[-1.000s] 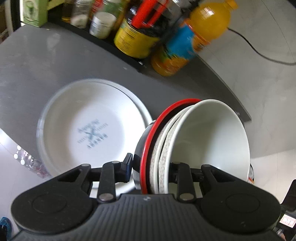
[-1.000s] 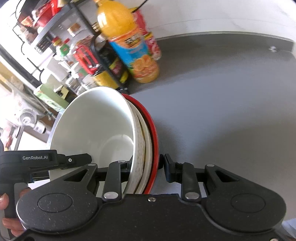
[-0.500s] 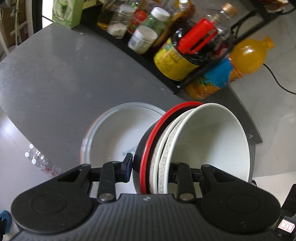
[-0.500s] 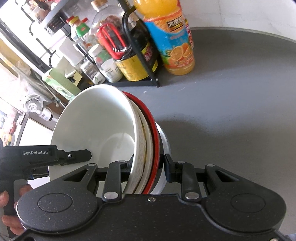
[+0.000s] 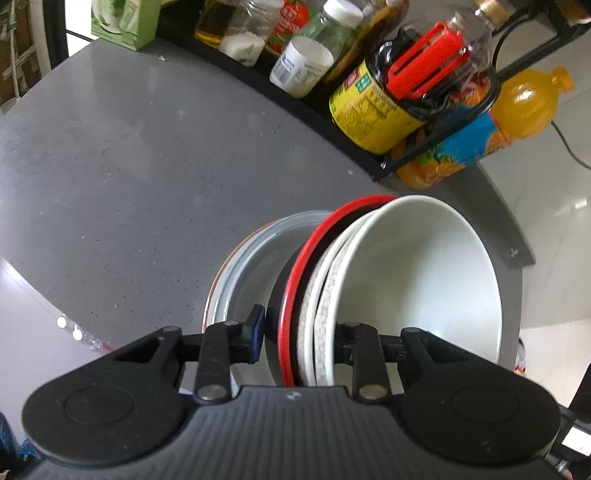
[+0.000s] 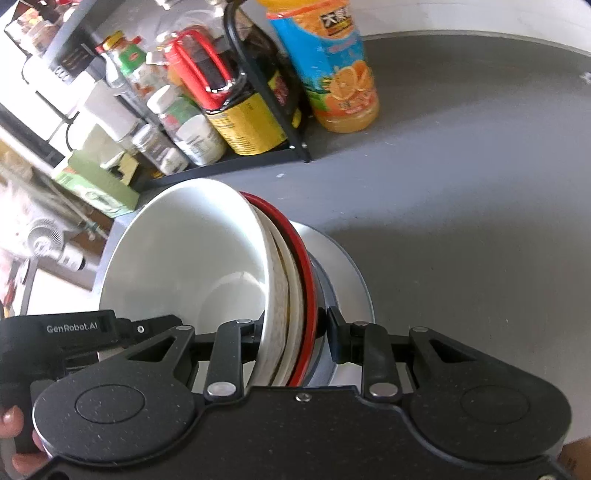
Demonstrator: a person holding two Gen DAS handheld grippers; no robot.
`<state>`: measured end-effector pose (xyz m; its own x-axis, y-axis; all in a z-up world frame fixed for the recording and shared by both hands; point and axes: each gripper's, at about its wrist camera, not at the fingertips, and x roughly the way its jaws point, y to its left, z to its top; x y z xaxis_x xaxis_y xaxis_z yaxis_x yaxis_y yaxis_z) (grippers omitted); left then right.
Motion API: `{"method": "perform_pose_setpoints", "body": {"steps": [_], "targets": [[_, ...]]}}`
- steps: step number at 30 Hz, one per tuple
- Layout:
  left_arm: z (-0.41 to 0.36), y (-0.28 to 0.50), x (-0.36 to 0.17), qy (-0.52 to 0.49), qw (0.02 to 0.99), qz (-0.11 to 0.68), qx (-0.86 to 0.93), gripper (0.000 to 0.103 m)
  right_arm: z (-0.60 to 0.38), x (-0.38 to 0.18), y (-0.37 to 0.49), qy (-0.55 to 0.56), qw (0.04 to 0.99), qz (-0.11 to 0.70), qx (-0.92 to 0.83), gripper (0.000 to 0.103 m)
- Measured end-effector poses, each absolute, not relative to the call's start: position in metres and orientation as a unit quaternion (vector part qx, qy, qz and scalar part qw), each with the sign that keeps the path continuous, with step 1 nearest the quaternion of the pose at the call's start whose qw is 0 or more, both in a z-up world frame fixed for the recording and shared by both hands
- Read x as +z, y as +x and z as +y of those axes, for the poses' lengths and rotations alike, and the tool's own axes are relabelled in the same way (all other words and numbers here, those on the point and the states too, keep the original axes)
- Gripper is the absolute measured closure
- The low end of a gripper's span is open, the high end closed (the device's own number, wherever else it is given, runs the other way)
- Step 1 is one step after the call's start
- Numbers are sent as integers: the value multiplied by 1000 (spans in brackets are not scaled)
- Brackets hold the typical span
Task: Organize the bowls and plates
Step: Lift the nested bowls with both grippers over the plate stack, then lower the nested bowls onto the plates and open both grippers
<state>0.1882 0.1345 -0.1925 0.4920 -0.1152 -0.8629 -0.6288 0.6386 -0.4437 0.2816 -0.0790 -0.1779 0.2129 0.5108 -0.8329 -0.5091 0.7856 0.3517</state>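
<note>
A nested stack of bowls is held on edge between both grippers: a plain white bowl [image 5: 417, 280] innermost, a speckled bowl [image 5: 327, 295] around it, and a black bowl with a red rim [image 5: 306, 258] outermost. My left gripper [image 5: 299, 336] is shut on the stack's rims. From the opposite side, my right gripper [image 6: 295, 332] is shut on the same white bowl [image 6: 184, 258] and red rim [image 6: 304, 266]. A white plate [image 5: 251, 258] lies on the grey counter [image 5: 129, 166] right behind and under the stack, mostly hidden; its rim [image 6: 343, 273] shows beside the red bowl.
A black wire rack [image 5: 436, 122] of jars and sauce bottles lines the counter's back, with an orange juice bottle [image 6: 332, 66] at its end and a green box [image 5: 125, 22] at the other. The counter edge [image 5: 55, 302] curves at lower left. A hand [image 6: 11, 417] holds the left gripper's handle.
Both grippers have carried the bowl stack over the white plate, which now sits mostly hidden beneath it. The rack and bottles look nearer. Both grips are unchanged.
</note>
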Motion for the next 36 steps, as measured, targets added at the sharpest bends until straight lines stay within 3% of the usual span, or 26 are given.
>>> {"method": "perform_pose_setpoints", "body": {"steps": [11,17,19,21,28,36], "targets": [[139,193,-199,-387,773,480,152,75,-78,-184,278,-4,786,530,317,76],[141,194,-198,-372,777,486,146,72,-79,-184,279,11,779,533,330,69],[142,195,-193,-354,785,488,144,63,-83,-178,281,21,782,525,335,52],[145,192,-184,-337,793,483,155,53,-88,-168,283,22,789,517,331,42],[153,176,-139,-302,824,446,174,25,-101,-149,285,15,803,495,332,29],[150,158,-111,-267,853,421,155,16,-112,-123,245,30,852,441,280,14]]}}
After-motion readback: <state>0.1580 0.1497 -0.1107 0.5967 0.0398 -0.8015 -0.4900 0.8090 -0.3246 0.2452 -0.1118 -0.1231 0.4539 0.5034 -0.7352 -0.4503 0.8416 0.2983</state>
